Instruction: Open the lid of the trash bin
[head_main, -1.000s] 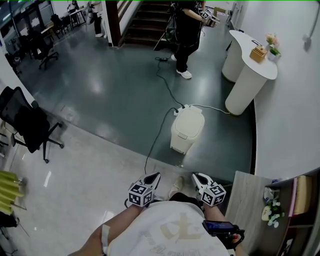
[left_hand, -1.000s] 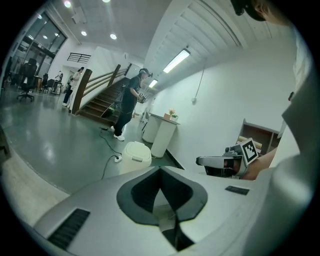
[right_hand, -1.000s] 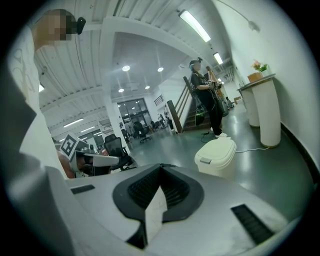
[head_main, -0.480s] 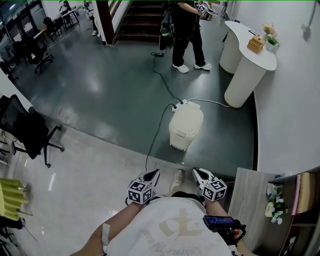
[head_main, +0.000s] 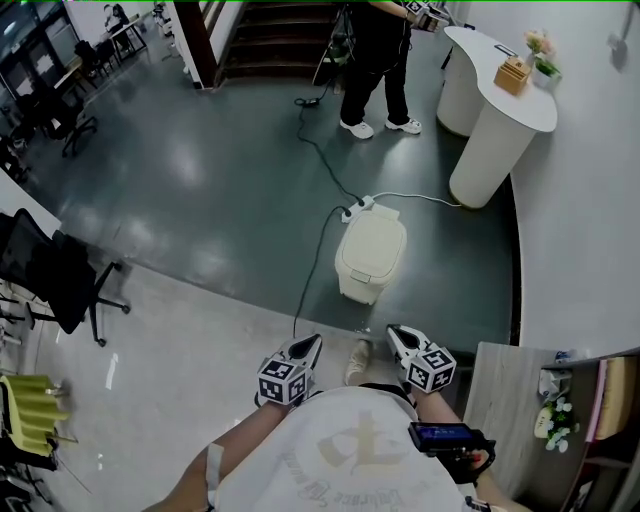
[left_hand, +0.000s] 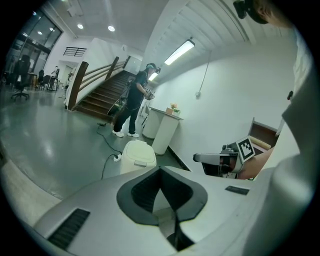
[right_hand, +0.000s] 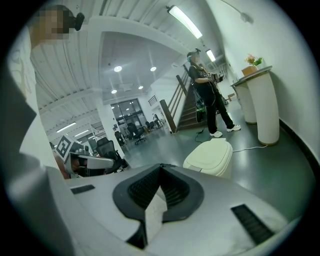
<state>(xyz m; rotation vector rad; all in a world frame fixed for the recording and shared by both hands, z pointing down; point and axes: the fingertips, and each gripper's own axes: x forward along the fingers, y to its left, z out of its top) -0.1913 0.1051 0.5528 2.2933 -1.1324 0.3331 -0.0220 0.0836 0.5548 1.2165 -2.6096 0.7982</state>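
- Left claw and right claw have edged forward toward the trash bin, which stands on the dark floor ahead, well apart from both.
- Each claw is closed, with nothing between its jaws.
- The bin is cream, smooth hard plastic with rounded corners, and its lid is down.
- It likely handles light, stiff and somewhat slippery, so lifting under the lid's near edge looks the surest hold.

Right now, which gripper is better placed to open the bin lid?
Right, marginally: the right gripper lines up closer with the bin than the left gripper. Both are shut, empty, well short of the closed lid.
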